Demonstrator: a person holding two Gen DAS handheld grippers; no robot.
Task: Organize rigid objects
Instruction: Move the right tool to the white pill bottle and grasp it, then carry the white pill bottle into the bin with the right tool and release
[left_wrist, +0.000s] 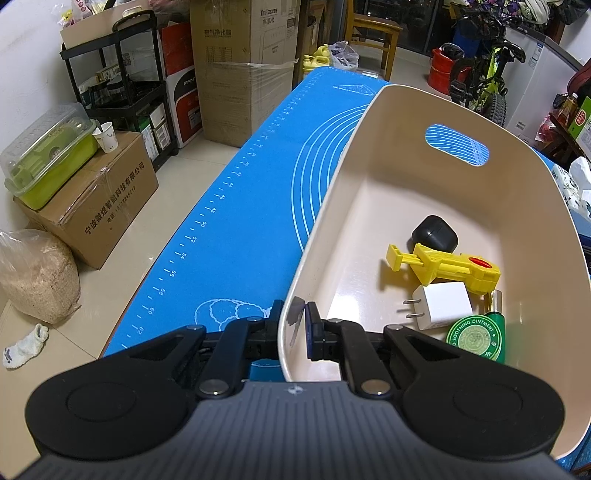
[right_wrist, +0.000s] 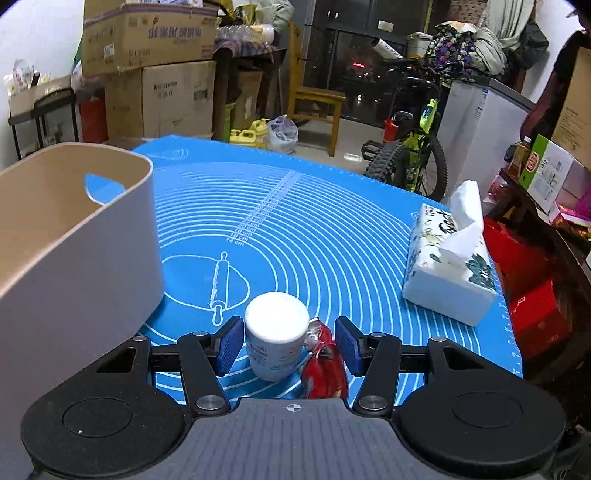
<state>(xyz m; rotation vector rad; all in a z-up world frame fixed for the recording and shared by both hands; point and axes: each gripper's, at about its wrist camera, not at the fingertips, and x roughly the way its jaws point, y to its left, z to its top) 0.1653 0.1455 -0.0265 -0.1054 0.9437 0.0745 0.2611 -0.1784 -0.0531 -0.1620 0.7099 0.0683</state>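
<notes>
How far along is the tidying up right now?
Partly done. The bin already holds a black case, yellow toy, white charger and green ointment tin. The left hand-held gripper clamps the bin's rim. The right hand-held gripper is open around a white jar and red figure, both not yet binned.

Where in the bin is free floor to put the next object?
The bin floor is bare on its far half, from the black case to the handle slot. The near right corner is crowded: yellow toy, charger, green tin.
</notes>
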